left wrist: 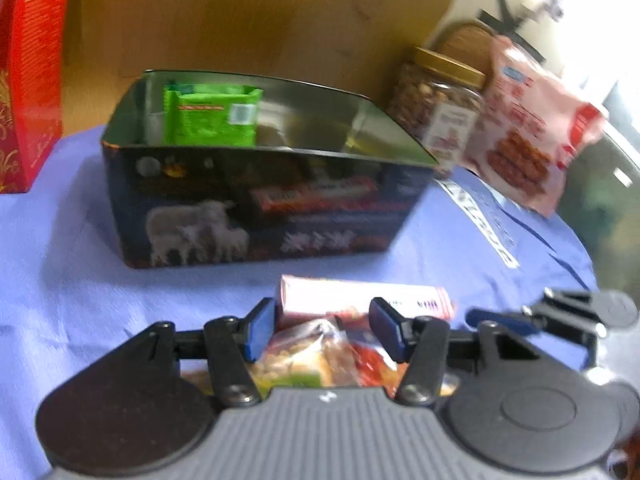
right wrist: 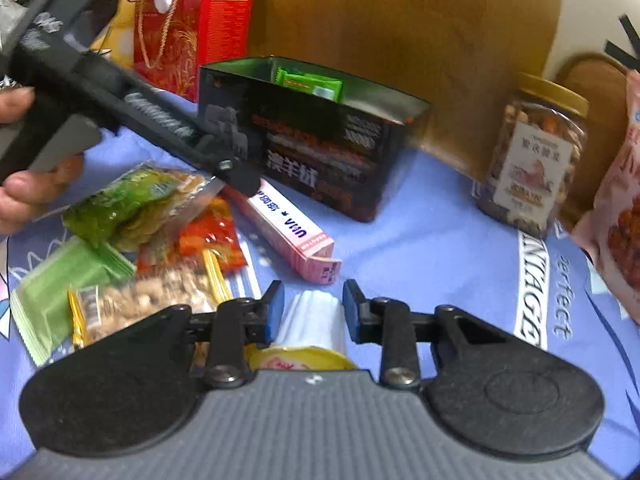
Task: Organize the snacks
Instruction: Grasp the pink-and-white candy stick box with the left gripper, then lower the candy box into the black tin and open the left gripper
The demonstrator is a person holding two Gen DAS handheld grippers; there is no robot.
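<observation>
A dark tin box [left wrist: 256,196] stands open on the blue cloth, with a green packet [left wrist: 212,114] upright inside; both also show in the right wrist view, the box [right wrist: 320,148] and the packet [right wrist: 310,82]. My left gripper [left wrist: 322,330] is open above a pile of snack bags [left wrist: 316,356], just short of a pink carton [left wrist: 360,296]. My right gripper [right wrist: 314,310] has its jaws on either side of a white and yellow packet [right wrist: 314,328]. The pink carton [right wrist: 292,232] and a green bag [right wrist: 136,204] lie to its left.
A nut jar [right wrist: 534,152] and a pink snack pouch [right wrist: 618,216] stand at the right. A red gift box [right wrist: 192,28] stands behind the tin. A wooden panel [left wrist: 260,16] backs the table. The left gripper's body [right wrist: 100,92] crosses the upper left.
</observation>
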